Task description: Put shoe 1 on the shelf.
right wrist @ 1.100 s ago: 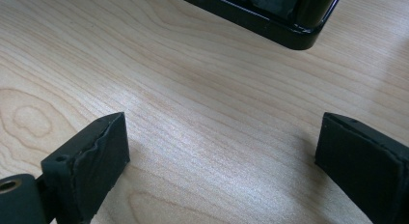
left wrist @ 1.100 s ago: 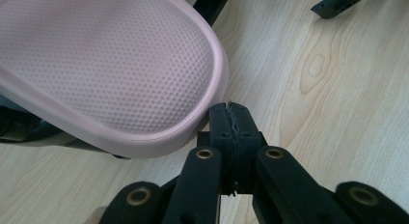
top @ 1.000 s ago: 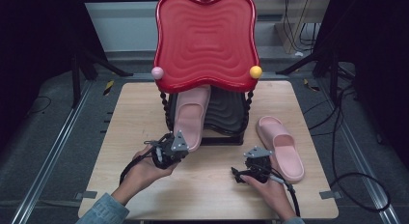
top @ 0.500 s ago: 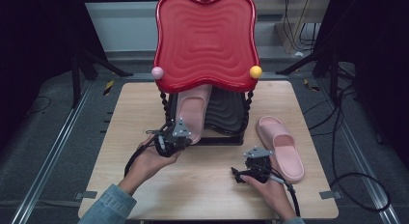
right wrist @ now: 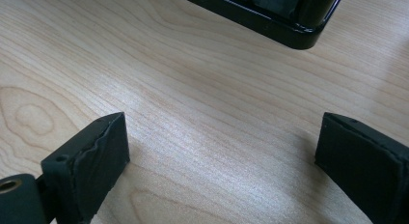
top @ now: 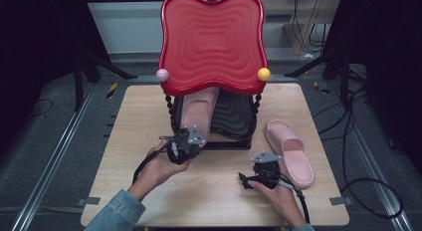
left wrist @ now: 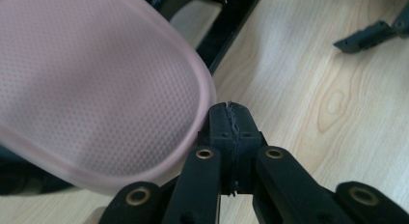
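One pink slipper lies on the black lower shelf of a small rack, under its red top tray, heel toward me. My left gripper is at that heel with its jaws shut. In the left gripper view the tips press together with nothing between them, right beside the slipper's rim. A second pink slipper lies on the table to the right. Just left of it my right gripper rests low over the wood, jaws wide open and empty.
The rack stands at the middle back of the wooden table, with a pink ball and a yellow ball on its posts. Its black shelf edge lies ahead of the right gripper. Cables run over the floor at the right.
My left gripper has moved forward to the rack, and the slipper on the lower shelf has slid deeper under the red tray. The right gripper has stayed put.
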`<control>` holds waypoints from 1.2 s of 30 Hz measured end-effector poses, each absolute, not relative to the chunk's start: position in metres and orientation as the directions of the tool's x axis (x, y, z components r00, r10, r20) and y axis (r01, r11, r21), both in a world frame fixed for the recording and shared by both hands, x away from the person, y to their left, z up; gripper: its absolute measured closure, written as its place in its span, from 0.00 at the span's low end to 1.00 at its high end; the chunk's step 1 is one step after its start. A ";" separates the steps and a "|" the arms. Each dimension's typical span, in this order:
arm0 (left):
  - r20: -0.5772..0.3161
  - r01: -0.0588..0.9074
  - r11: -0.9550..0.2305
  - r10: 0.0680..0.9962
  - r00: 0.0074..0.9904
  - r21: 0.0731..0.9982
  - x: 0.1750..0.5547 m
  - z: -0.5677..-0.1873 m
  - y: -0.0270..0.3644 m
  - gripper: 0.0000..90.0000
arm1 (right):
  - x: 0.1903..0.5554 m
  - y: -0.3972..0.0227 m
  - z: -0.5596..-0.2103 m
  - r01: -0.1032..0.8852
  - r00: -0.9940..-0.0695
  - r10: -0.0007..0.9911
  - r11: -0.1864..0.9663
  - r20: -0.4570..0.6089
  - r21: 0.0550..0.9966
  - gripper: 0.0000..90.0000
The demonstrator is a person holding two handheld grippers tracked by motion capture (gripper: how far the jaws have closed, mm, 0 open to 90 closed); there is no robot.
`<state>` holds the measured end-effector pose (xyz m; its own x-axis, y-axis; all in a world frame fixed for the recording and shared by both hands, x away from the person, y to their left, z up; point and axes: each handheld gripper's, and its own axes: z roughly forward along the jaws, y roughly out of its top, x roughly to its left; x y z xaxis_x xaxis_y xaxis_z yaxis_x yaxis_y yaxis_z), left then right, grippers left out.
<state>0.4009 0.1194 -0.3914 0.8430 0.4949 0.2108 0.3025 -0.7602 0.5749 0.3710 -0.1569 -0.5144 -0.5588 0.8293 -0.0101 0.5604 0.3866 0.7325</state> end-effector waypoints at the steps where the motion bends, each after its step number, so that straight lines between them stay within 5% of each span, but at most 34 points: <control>1: 0.211 0.303 -0.760 0.495 0.843 0.575 0.401 -0.391 0.119 1.00 | 0.371 -0.157 -0.514 0.560 -0.559 0.829 0.387 -0.010 0.732 0.06; 36: 0.161 0.373 -0.655 0.605 0.780 0.656 0.452 -0.375 0.121 0.98 | 0.371 -0.157 -0.515 0.559 -0.563 0.827 0.387 -0.007 0.733 0.06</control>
<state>0.4523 0.1209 -0.3755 0.7797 0.6052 0.1608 0.3734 -0.6554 0.6565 0.3707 -0.1573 -0.5145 -0.5625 0.8267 -0.0070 0.5595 0.3869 0.7330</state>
